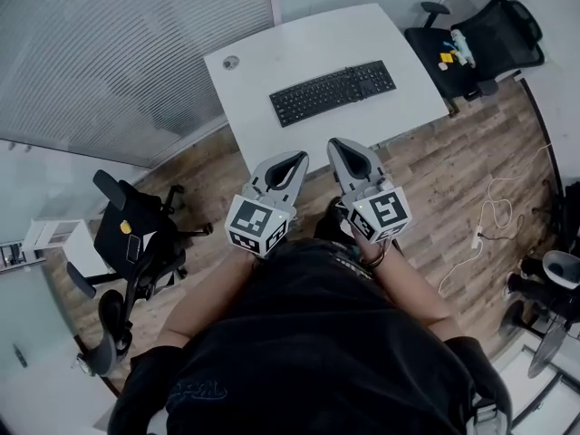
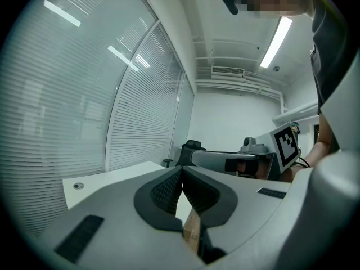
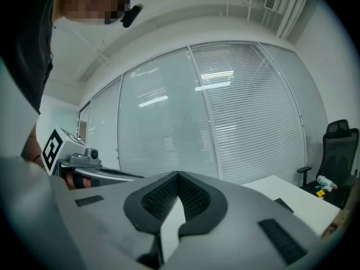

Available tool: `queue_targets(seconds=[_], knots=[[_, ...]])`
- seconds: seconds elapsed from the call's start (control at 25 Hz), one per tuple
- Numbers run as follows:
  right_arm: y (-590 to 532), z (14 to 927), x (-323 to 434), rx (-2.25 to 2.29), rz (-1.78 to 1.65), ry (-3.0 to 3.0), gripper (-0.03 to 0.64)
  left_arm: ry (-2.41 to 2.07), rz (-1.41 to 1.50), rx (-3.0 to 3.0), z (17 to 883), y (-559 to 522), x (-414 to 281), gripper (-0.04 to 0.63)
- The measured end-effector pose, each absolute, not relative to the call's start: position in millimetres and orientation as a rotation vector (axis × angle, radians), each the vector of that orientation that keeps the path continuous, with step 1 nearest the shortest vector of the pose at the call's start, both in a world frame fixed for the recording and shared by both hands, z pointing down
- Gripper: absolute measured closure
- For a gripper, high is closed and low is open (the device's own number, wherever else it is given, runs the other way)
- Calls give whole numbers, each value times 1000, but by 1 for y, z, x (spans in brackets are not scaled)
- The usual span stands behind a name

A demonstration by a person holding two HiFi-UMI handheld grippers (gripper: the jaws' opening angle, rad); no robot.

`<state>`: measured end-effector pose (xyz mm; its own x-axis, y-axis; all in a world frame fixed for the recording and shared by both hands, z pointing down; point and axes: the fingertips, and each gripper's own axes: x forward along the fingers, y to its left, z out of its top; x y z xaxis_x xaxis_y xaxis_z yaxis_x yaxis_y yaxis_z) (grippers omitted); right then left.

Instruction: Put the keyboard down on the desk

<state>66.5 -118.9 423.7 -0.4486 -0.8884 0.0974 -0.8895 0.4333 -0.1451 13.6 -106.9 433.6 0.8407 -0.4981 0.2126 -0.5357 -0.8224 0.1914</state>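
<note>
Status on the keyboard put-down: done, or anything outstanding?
Done: the keyboard lies flat on the desk.
In hand: nothing. The left gripper and right gripper both have their jaws together and empty, held clear of the keyboard.
Left: nothing visible. The put-down looks complete.

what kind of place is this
Most likely an office: a white desk with a black keyboard on it, black swivel chairs on a wood floor, and glass partition walls fitted with blinds.
</note>
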Motion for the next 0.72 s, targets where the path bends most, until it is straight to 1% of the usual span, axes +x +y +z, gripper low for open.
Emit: queue_targets(seconds=[0.44, 0.72], knots=[[-50, 432, -9, 1730, 280, -2601, 594, -742, 216, 2758, 442, -48, -76, 580], [-13, 415, -39, 1731, 244, -2601, 594, -724, 192, 2780, 424, -19, -101, 580]])
